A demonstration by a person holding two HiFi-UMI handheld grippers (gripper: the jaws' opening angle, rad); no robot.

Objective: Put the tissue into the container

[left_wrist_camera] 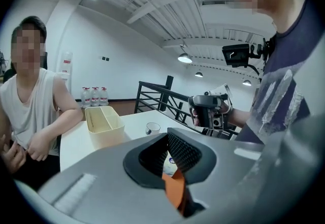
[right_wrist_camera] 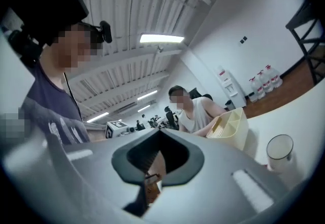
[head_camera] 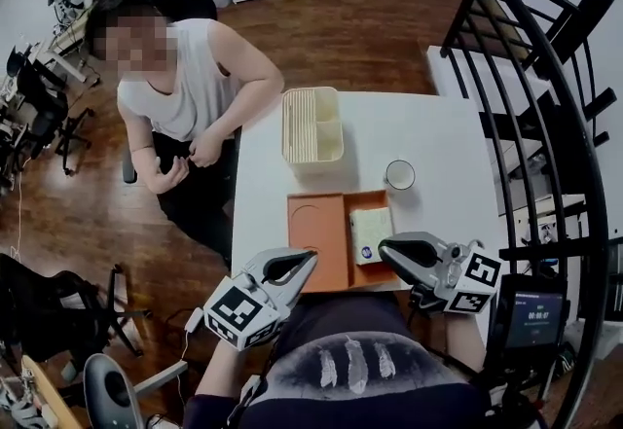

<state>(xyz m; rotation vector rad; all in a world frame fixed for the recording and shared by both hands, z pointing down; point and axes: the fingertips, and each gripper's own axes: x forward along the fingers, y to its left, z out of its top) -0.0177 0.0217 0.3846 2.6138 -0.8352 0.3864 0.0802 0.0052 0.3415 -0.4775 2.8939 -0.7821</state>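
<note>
1. At the far left, a seated person (head_camera: 185, 87) in a white sleeveless top is beside the counter (head_camera: 438, 135), with both hands together in front of the body.
2. The left gripper (head_camera: 311, 257) is at the near edge of the counter, just beside the near left corner of the orange tray (head_camera: 321, 232). Its fingers (head_camera: 282, 267) stand together at the tips and nothing is between them. In the left gripper view, a little of the tray and of the pack shows through the narrow gap behind the tips.
3. The cream container (head_camera: 285, 125) stands further back on the counter, beyond the tray. It is divided into compartments.
4. The tissue pack (head_camera: 370, 231) lies flat in the right part of the tray. It is well apart from the container, and neither gripper touches it.
5. A white cup (head_camera: 399, 174) stands upright on the counter, just beyond the far right corner of the tray.
6. The right gripper (head_camera: 383, 247) is over the near right corner of the tray, close to the tissue pack. Its fingers are pressed fully together and they are empty.
7. At the far right, a black railing (head_camera: 526, 77) runs beside the counter.
</note>
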